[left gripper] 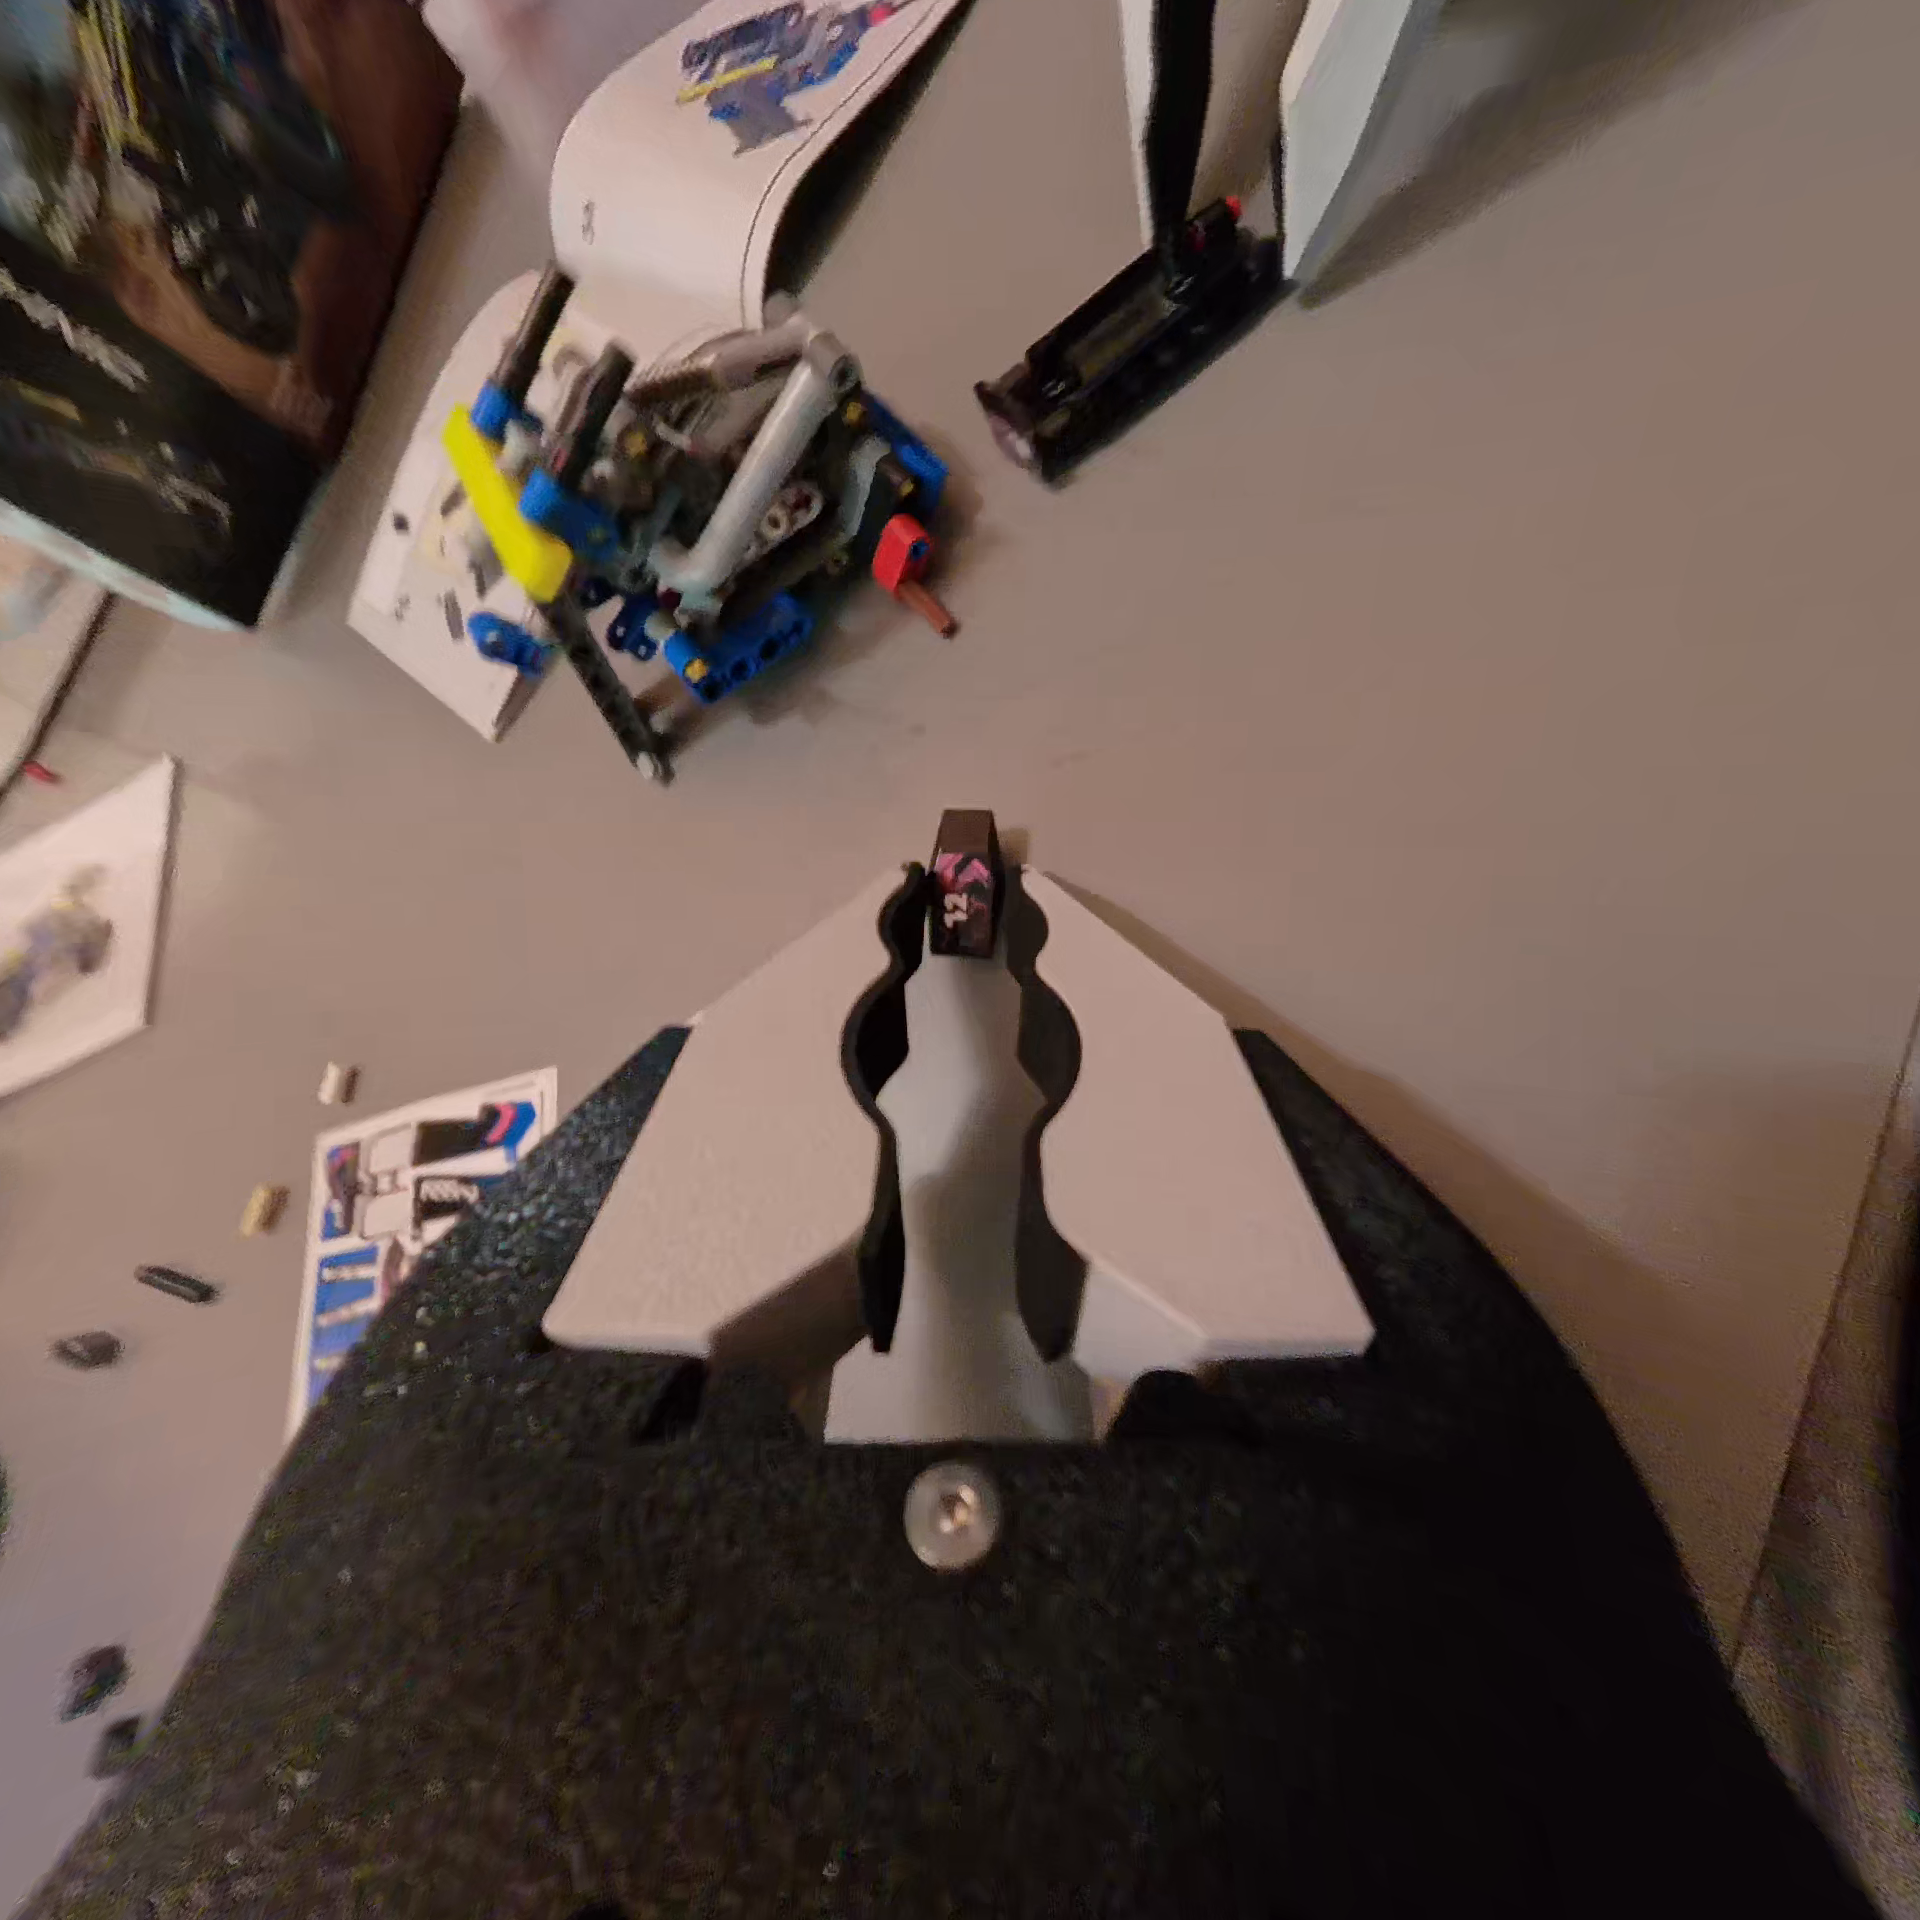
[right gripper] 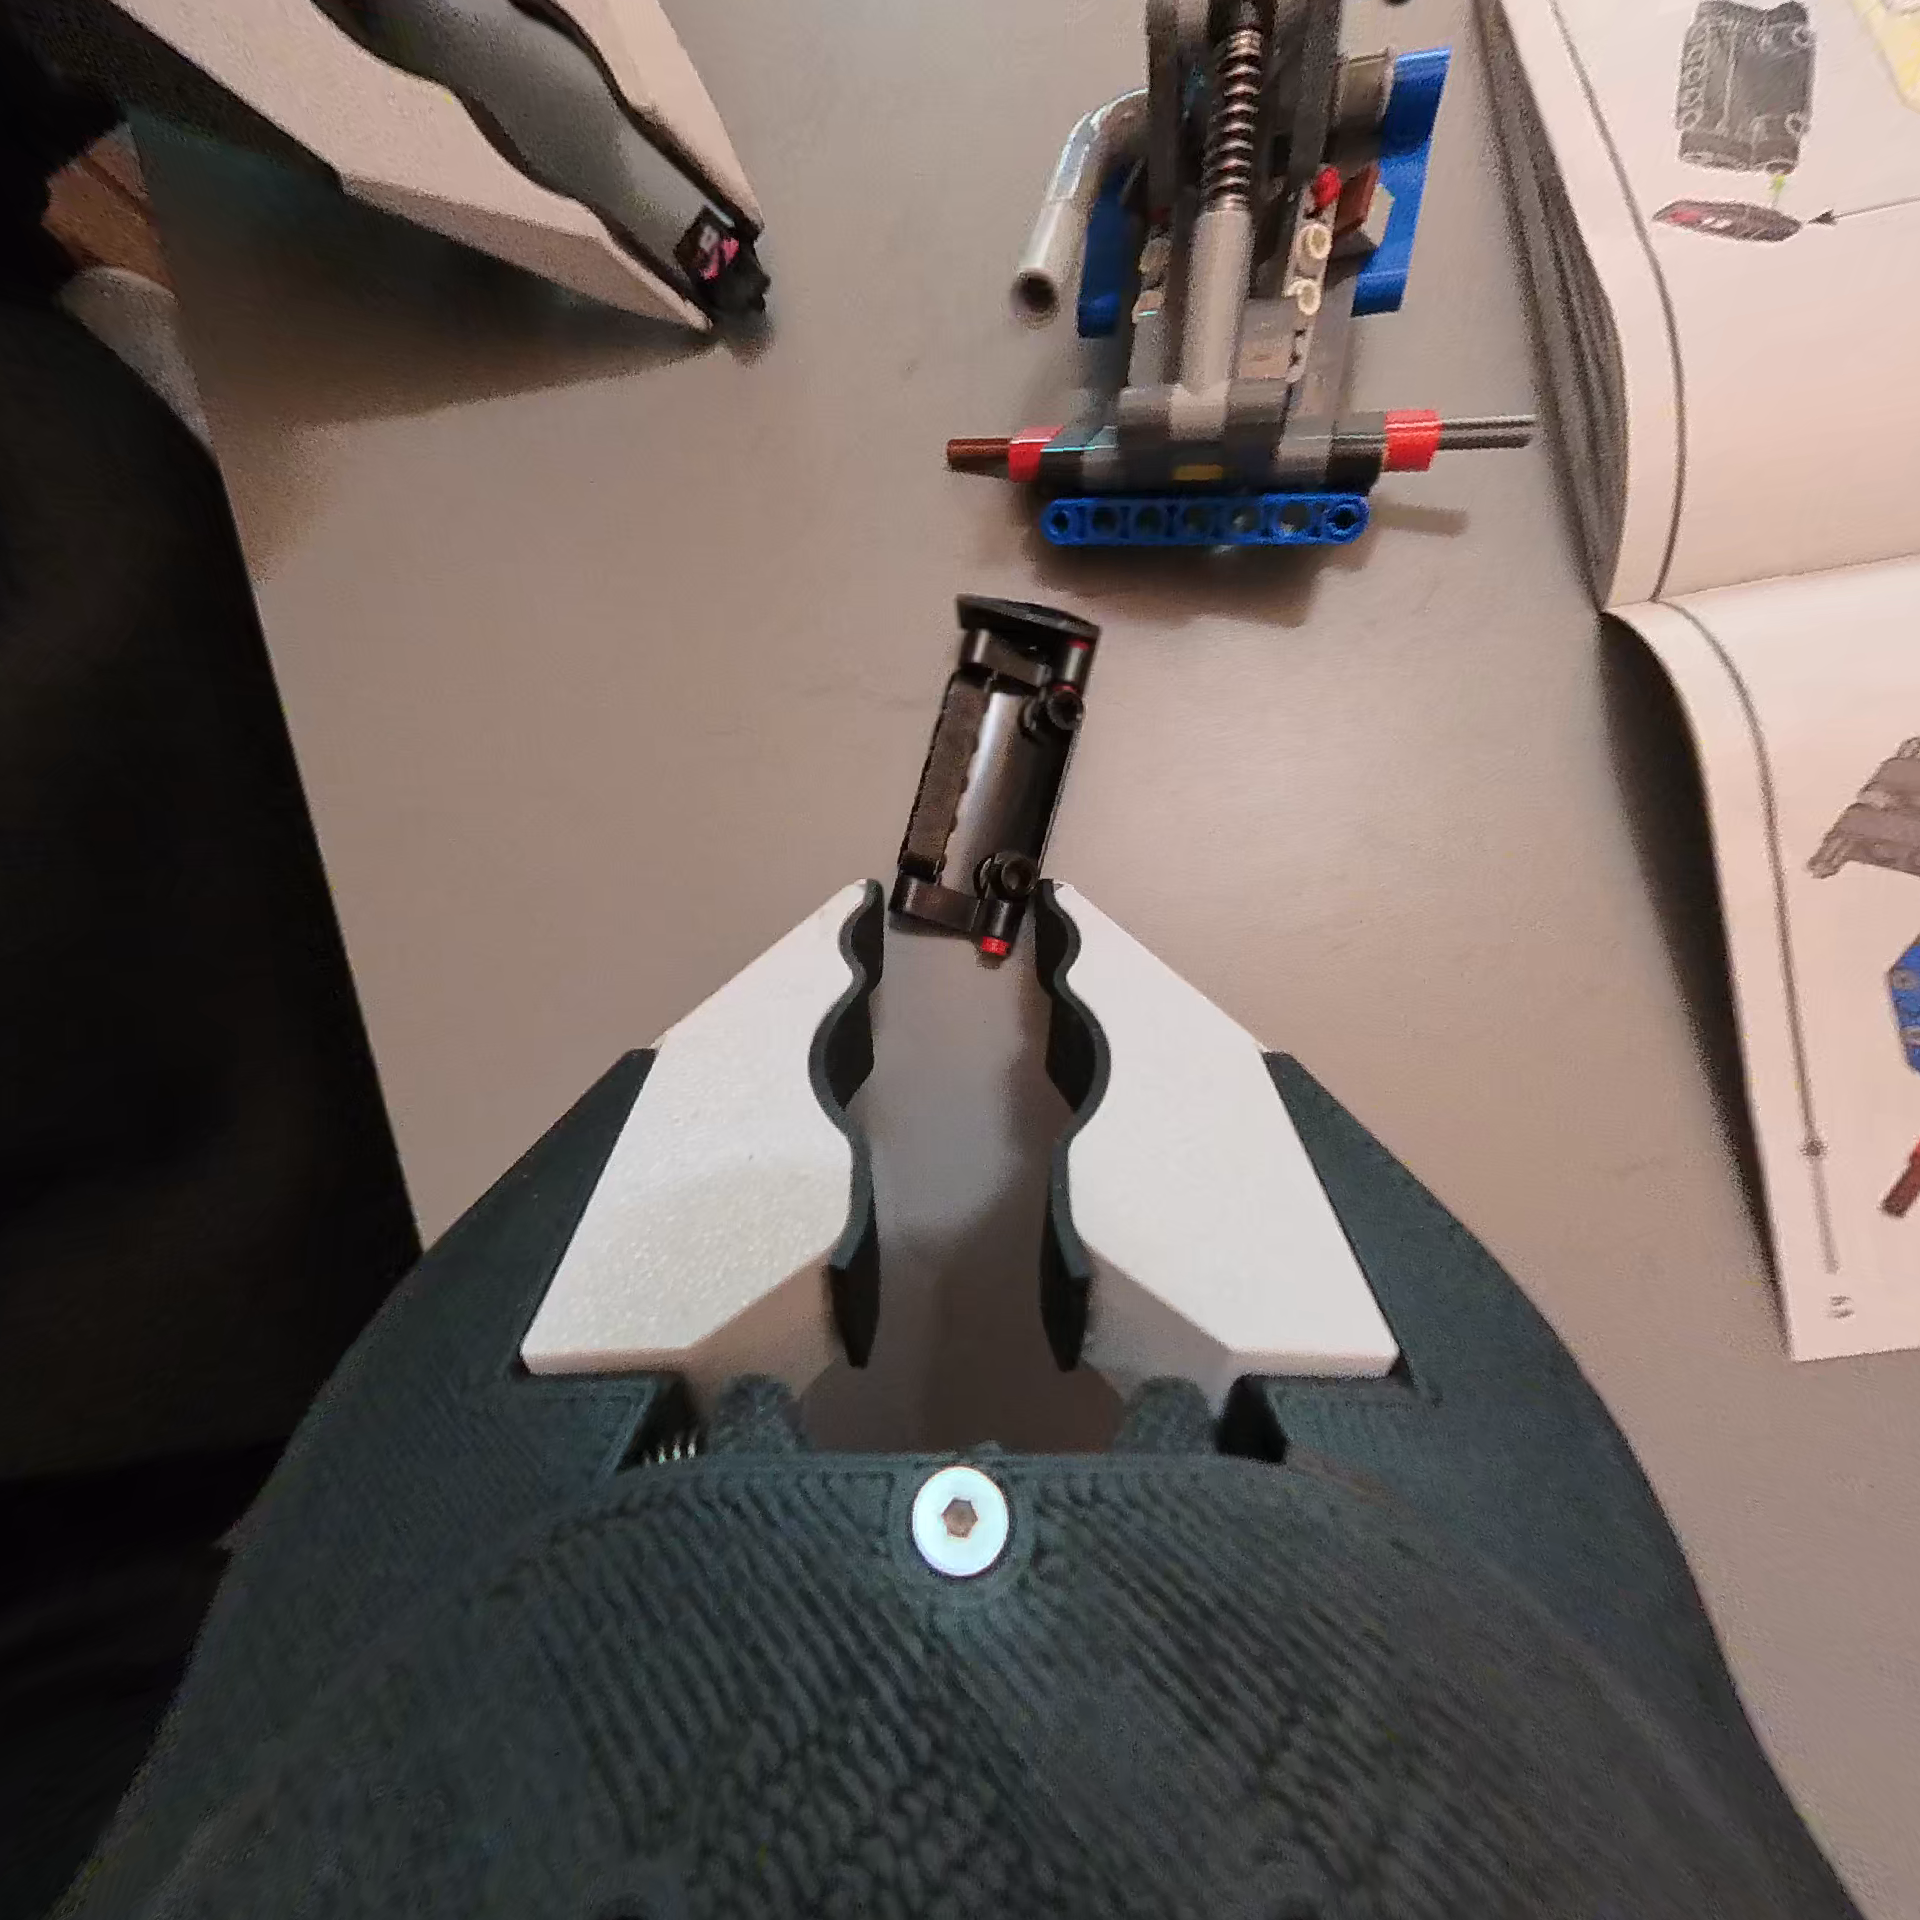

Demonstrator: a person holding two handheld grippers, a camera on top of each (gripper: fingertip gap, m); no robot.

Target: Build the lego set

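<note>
Grey tabletop [left gripper: 1351, 675]; L jaws clamping small black stickered piece [left gripper: 964, 894]; R jaws gripping black brick assembly [right gripper: 987, 779].

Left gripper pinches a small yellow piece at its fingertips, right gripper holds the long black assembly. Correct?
Not quite: the piece in the left gripper is black with a pink-printed sticker, not yellow, as the left wrist view shows. The right gripper does hold the long black assembly.

Small black stickered brick [left gripper: 964, 896] pinched upright; long black assembly [right gripper: 995, 774] clamped by end.
</note>
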